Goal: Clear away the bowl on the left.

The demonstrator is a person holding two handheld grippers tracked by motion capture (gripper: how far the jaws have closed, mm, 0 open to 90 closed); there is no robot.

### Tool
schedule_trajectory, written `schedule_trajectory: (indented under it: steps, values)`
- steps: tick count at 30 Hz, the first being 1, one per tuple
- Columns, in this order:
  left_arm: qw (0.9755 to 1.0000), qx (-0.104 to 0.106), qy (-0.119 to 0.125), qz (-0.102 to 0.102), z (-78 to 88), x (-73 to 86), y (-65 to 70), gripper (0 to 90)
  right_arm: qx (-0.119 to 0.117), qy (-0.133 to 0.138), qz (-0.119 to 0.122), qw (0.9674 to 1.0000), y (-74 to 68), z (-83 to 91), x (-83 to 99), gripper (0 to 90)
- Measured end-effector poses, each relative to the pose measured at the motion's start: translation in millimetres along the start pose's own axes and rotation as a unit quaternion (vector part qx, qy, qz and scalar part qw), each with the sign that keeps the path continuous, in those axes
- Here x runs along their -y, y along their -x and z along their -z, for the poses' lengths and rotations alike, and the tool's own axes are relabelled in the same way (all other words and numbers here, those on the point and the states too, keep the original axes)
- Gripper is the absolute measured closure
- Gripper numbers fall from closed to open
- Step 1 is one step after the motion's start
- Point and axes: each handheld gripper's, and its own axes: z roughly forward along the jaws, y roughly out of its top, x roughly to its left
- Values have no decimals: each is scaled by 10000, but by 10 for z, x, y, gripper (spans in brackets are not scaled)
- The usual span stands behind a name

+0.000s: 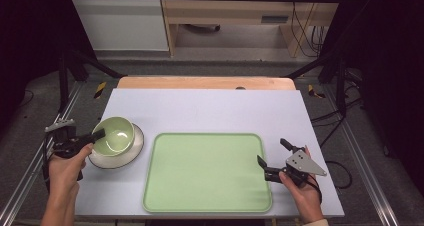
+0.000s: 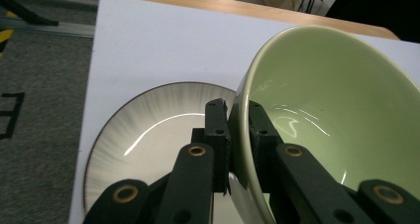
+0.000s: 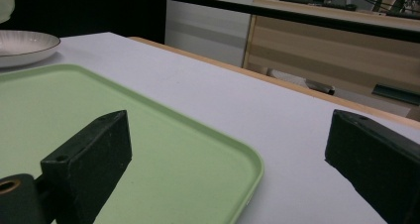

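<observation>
Two grippers were at work around the green tray (image 1: 207, 172). The left gripper (image 1: 98, 134), left of the tray, was clamped on the near rim of the green bowl (image 1: 114, 134), one jaw inside the wall and one outside. The bowl sat tilted over the white plate (image 1: 131, 153), just left of the tray. The right gripper (image 1: 272, 153) hovered at the tray's right edge, jaws wide apart, holding nothing.
</observation>
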Motion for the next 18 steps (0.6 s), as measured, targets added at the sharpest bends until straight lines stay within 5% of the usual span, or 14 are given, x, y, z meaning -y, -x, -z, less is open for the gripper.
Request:
schedule_trajectory:
  steps: [18]
  values:
    - [9984,337,-105,-441,-106,-53,459,826,-80,-239,-58,9997,-33,-10,8,40]
